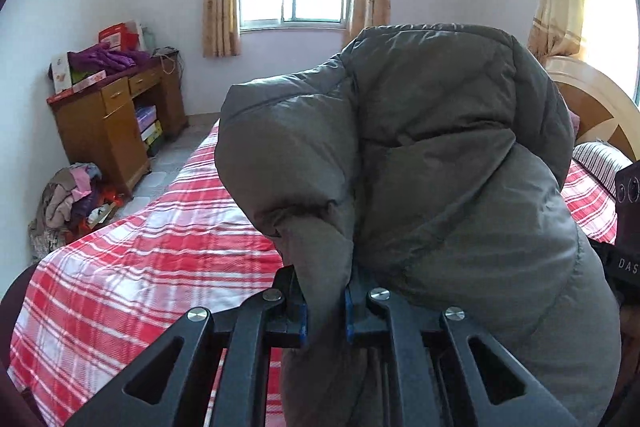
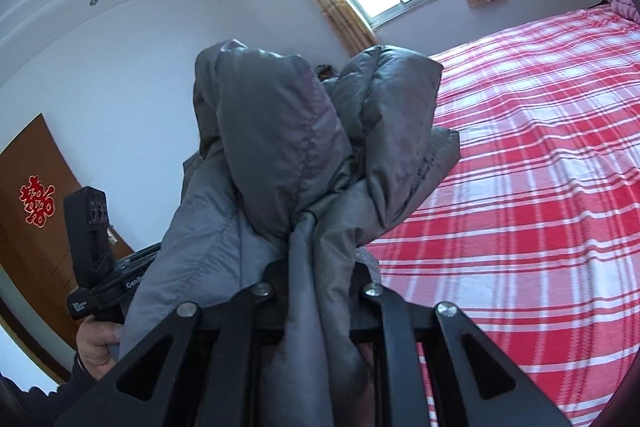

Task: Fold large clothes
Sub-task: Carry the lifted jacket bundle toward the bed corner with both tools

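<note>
A large grey-green padded jacket (image 1: 432,155) hangs in the air above the bed. My left gripper (image 1: 326,311) is shut on a bunched fold of it, which runs down between the blue-edged pads. The same jacket (image 2: 288,147) fills the middle of the right wrist view, where my right gripper (image 2: 320,275) is shut on another gathered fold. Both sets of fingertips are mostly hidden by the cloth. The other gripper's black body (image 2: 90,247) shows at the left of the right wrist view, held by a person's hand (image 2: 96,343).
Under the jacket lies the bed with a red and white checked sheet (image 1: 140,259) (image 2: 540,167). A wooden desk (image 1: 112,123) with piled things stands by the far wall, a heap of clothes (image 1: 68,203) on the floor. A wooden headboard (image 1: 592,99) and striped pillow (image 1: 600,159) are at right.
</note>
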